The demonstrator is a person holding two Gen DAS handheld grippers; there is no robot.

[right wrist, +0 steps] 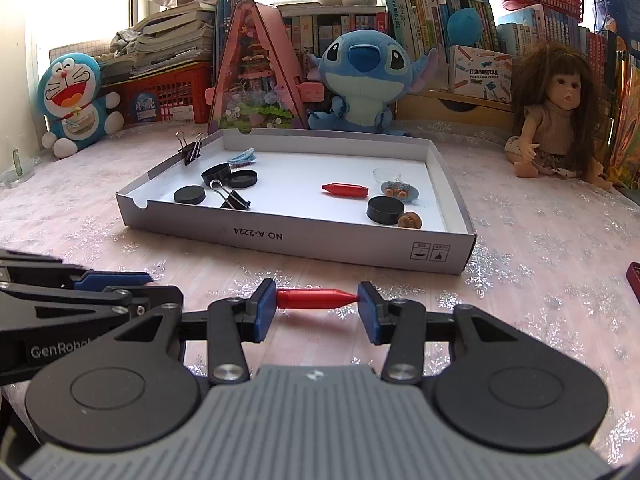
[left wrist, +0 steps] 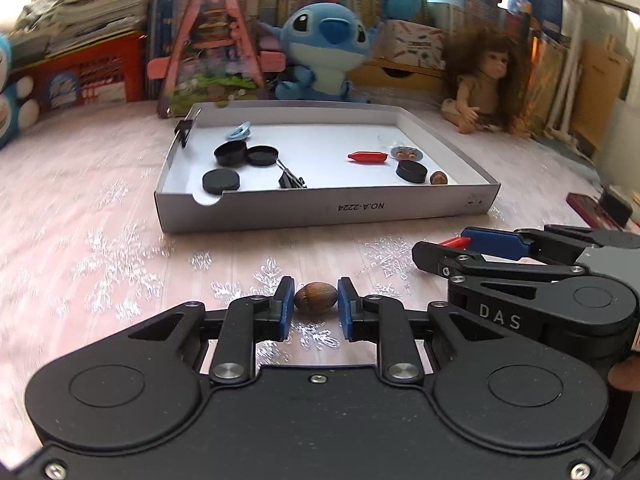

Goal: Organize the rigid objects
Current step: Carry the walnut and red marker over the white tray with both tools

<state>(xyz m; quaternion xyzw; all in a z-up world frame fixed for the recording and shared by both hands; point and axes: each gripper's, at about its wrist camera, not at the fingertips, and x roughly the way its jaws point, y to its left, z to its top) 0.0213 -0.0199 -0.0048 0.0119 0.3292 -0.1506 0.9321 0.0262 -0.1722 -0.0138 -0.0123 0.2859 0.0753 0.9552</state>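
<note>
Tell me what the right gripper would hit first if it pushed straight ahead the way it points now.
Probably the near wall of the grey box. The right gripper, shut on a red piece, aims there, though depth is unclear.

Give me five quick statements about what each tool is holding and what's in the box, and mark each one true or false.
1. The left tool is closed on a brown nut. True.
2. The right tool grips a black round lid. False: it grips a red cone-tipped piece end to end between its pads.
3. Another red piece already lies inside the grey box. True.
4. The box holds no nut yet. False: a second nut lies near its right front corner, beside a black puck.
5. One binder clip is clipped onto the box's left wall. True.
</note>
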